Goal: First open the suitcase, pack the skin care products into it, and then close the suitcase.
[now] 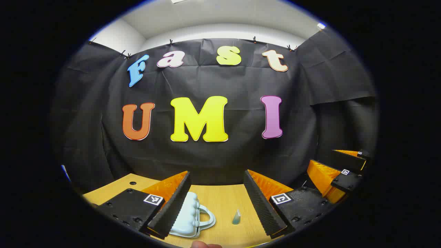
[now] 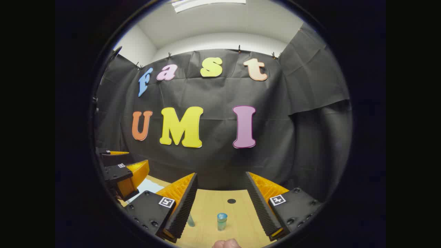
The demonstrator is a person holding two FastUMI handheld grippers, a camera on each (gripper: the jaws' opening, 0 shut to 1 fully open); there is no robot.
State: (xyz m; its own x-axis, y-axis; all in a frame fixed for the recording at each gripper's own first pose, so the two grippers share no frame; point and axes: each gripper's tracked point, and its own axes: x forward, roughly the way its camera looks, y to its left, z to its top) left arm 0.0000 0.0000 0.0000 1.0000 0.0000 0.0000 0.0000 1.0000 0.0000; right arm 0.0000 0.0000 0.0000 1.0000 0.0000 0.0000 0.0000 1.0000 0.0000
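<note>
A small pale blue suitcase (image 1: pixel 191 215) lies shut and flat on the wooden table (image 1: pixel 220 196), its handle toward the right; the inner finger of my left gripper (image 1: pixel 217 173) hides its left part. To the right of the suitcase stands a small teal tube (image 1: pixel 236 217). The left gripper is open above them and holds nothing. My right gripper (image 2: pixel 221 174) is open too, above a small bottle with a blue cap (image 2: pixel 222 221). A second teal item (image 2: pixel 190 220) peeks out beside its left finger. A corner of the suitcase (image 2: pixel 149 186) shows at the left.
The right gripper (image 1: pixel 329 165) hangs at the right edge of the left gripper view, and the left gripper (image 2: pixel 129 162) at the left edge of the right gripper view. A dark round hole (image 2: pixel 231 200) marks the table (image 2: pixel 210 206). A hand (image 2: pixel 225 244) shows at the bottom.
</note>
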